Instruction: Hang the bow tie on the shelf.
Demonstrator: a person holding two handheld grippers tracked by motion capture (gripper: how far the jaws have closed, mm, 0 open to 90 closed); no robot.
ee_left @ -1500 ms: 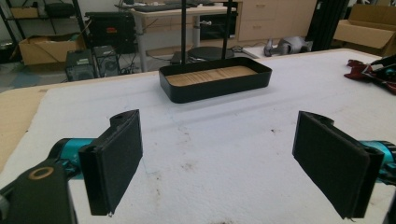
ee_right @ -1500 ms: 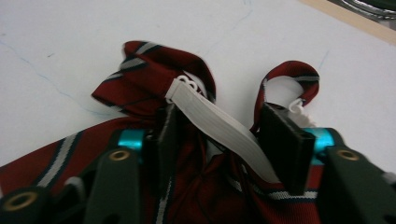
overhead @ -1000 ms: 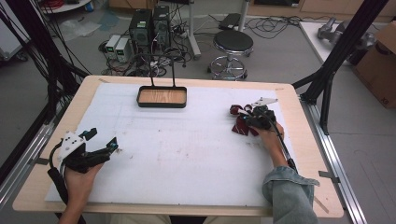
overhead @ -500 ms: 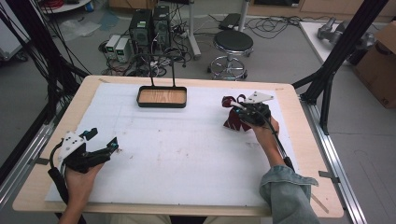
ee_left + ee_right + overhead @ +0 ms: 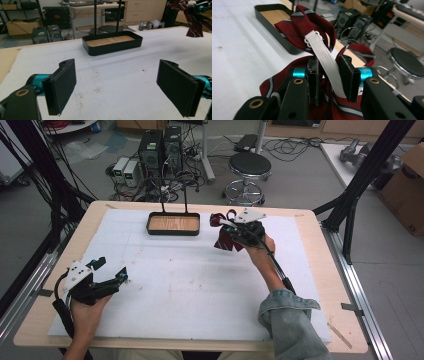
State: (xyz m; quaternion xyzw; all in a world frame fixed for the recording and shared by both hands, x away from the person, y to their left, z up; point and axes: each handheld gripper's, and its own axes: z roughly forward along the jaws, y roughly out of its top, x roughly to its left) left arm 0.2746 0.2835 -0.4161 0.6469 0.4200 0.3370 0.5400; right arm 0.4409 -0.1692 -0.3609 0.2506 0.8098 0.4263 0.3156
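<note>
Bow tie [image 5: 226,236], dark red striped, hangs lifted off the white mat [image 5: 190,285], just right of the black tray [image 5: 173,224] at far centre; right gripper [image 5: 329,75] clenched on its fabric and white strap [image 5: 325,62], probably carrying it trayward. Left gripper [image 5: 122,85] rests near left, jaws wide, empty.

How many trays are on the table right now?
1. The black tray sits at the far middle of the table, left of the red striped cloth held in the right tool. Nothing looks big enough to hide another.
</note>
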